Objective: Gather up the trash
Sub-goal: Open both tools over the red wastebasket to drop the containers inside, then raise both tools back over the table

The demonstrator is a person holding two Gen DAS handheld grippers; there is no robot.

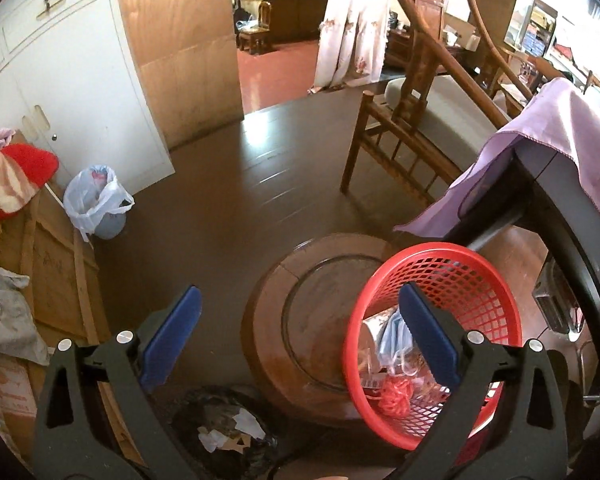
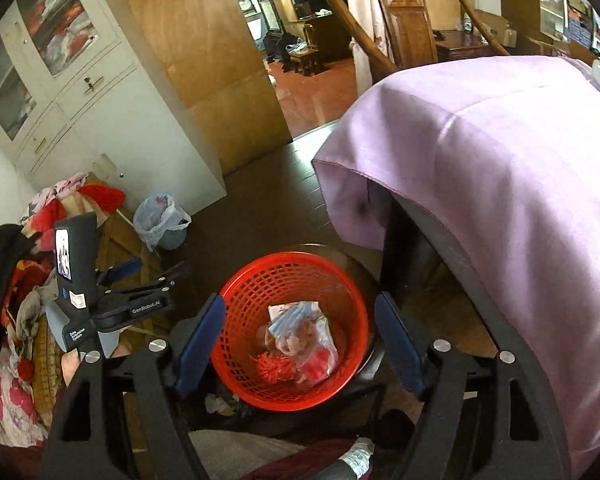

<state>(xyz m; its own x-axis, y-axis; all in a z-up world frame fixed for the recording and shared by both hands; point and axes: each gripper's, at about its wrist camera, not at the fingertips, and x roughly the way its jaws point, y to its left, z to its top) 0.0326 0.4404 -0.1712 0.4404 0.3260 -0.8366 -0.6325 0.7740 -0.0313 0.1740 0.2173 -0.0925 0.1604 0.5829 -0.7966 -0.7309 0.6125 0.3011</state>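
Right wrist view shows first the big things: a dark brown floor (image 2: 260, 208), a white cabinet (image 2: 112, 120) at the left wall, and a lilac cloth (image 2: 500, 184) that hangs over a dark surface (image 2: 428, 224) on the right. Below the edge of this surface stands a round wooden stool (image 1: 316, 300), and on the stool sits a red mesh basket (image 2: 260, 292). The basket sits tilted in the left wrist view, with its mouth toward the camera. Inside it lies the trash: a clear plastic bag (image 2: 320, 344) with wrappers, a pale blue piece (image 2: 296, 316) and a red pompom (image 2: 274, 368). On the floor just beside the stool is a black bag (image 1: 224, 424) with crumpled white paper in it. Near the cabinet stands a small bin lined with a white plastic bag (image 1: 96, 204). The right tongs (image 2: 300, 344) are wide, one blue pad on each side of the basket, and nothing is pressed between them. The left tongs (image 1: 300, 340) are also wide and hold nothing; the right pad (image 1: 428, 336) is in front of the basket rim.
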